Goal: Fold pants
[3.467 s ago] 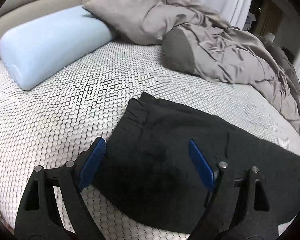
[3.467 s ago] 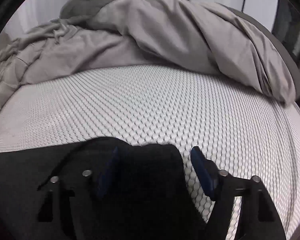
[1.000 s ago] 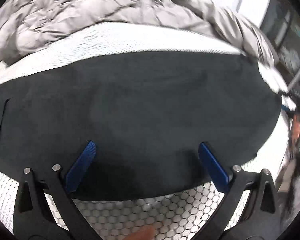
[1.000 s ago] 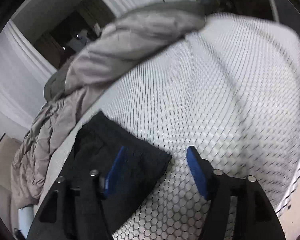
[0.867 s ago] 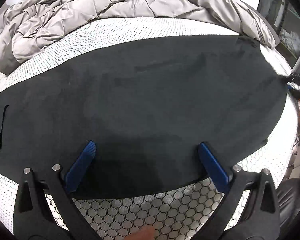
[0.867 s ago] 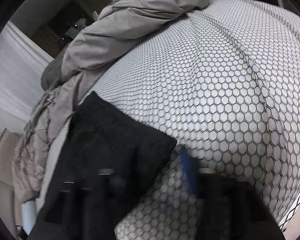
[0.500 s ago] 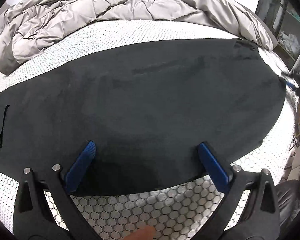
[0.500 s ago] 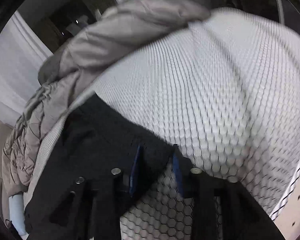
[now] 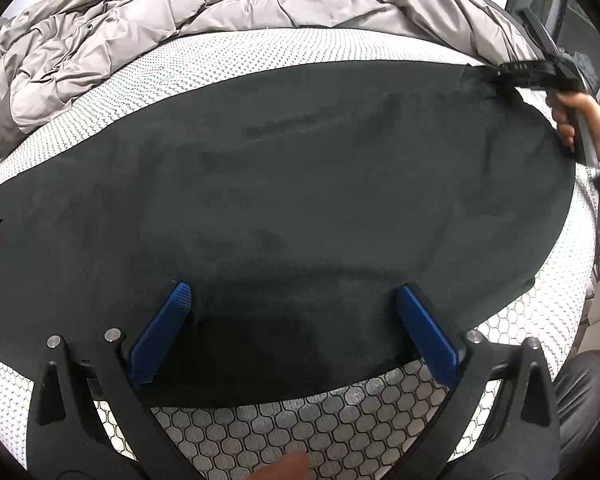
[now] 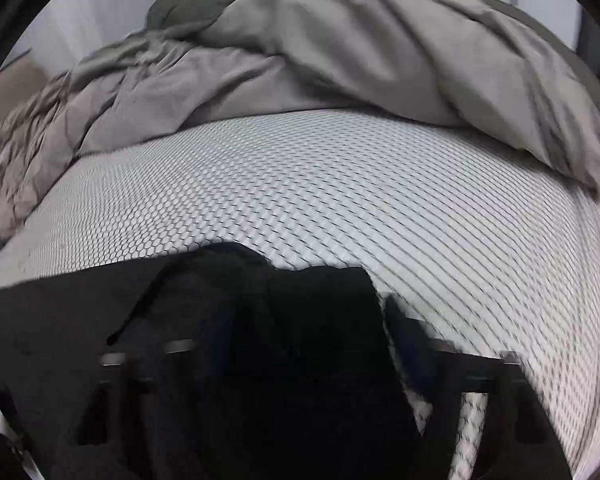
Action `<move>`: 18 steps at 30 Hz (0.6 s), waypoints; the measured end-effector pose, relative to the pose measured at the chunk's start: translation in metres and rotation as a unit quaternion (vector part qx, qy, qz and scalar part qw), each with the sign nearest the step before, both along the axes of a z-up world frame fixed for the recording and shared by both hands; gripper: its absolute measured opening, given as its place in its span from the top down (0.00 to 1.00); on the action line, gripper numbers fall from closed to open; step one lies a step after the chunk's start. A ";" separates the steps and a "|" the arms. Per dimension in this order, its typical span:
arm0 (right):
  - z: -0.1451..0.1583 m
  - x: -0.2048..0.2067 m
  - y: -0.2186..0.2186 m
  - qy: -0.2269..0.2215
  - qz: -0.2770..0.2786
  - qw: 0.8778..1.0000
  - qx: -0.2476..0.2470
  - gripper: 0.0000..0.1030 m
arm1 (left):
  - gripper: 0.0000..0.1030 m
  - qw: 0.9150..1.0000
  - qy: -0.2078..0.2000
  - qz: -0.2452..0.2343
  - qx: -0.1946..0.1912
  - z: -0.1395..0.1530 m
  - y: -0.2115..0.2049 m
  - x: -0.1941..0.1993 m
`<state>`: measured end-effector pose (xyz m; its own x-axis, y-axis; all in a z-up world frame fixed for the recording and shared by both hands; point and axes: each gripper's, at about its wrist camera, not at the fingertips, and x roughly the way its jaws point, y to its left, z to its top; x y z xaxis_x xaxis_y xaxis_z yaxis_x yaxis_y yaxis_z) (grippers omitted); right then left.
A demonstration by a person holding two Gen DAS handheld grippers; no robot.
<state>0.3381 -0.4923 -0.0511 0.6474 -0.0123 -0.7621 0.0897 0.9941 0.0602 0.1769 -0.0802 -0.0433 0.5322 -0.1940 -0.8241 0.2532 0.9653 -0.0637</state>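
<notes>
Nearest, the left claw [image 9: 292,336] hovers spread wide over the near edge of black pants [image 9: 284,184], which lie flat across a bed [image 9: 284,432] covered in honeycomb-patterned white mesh. At the far right corner, the right claw [image 9: 496,74] pinches the pants' hem; its own view is blurred. To fold well, that corner likely needs carrying evenly across, edges aligned. Beyond lies a rumpled grey duvet [image 9: 204,12].
</notes>
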 end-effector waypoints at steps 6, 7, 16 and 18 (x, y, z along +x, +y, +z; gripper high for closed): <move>-0.016 0.027 -0.013 0.028 -0.050 0.998 0.019 0.35 | 0.01 1.000 -0.004 -0.001 0.006 0.000 -0.001 0.000; -0.012 0.022 -0.011 0.016 -0.054 0.998 0.018 0.34 | 0.01 1.000 -0.003 0.001 0.005 0.000 -0.001 0.000; 0.022 -0.125 -0.004 -0.103 -0.119 0.984 0.087 0.08 | 0.01 0.999 -0.025 0.016 0.011 0.015 -0.004 -0.013; 0.012 -0.162 -0.017 -0.113 -0.144 0.974 0.135 0.07 | 0.01 0.999 -0.038 0.021 -0.003 0.023 -0.006 -0.019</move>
<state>0.1762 -0.5096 -0.0391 0.7987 -0.0380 -0.6005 0.3170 0.8749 0.3662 0.1579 -0.0859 -0.0204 0.6006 -0.1753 -0.7801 0.2177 0.9747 -0.0515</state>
